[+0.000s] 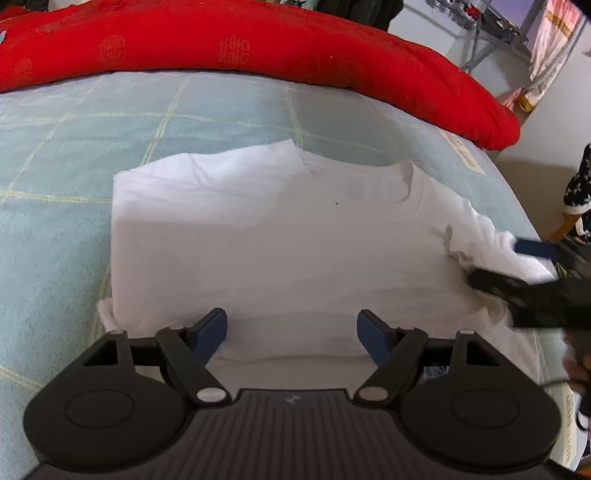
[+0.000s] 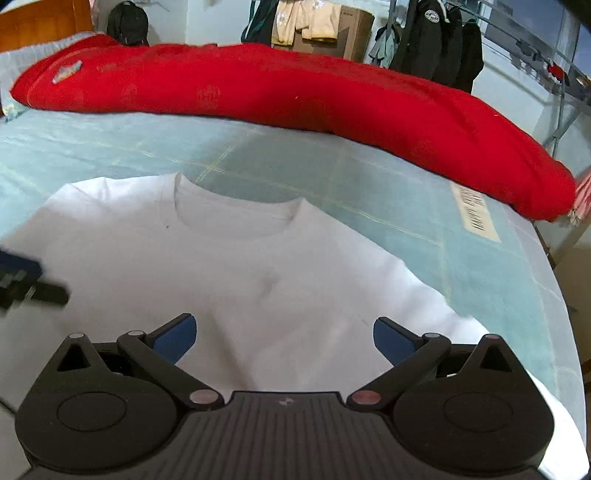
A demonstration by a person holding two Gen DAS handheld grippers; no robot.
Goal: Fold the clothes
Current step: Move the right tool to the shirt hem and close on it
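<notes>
A white T-shirt (image 1: 280,236) lies flat on the pale blue checked bed sheet (image 1: 55,229), collar (image 1: 406,184) toward the far side. Its left side is folded in to a straight edge; the right sleeve spreads out. My left gripper (image 1: 291,315) hovers open over the shirt's near hem, nothing between its blue pads. In the right wrist view the shirt (image 2: 236,266) fills the middle and my right gripper (image 2: 284,325) stands open above its right shoulder and sleeve. The right gripper (image 1: 502,262) appears blurred at the sleeve in the left wrist view. The left gripper (image 2: 37,282) shows blurred at the left edge.
A long red quilt (image 2: 295,92) lies rolled along the far side of the bed. A printed label (image 2: 474,212) marks the sheet near the bed's right edge. Beyond are hanging clothes (image 2: 436,40), a cardboard box (image 2: 351,33) and a backpack (image 2: 127,22).
</notes>
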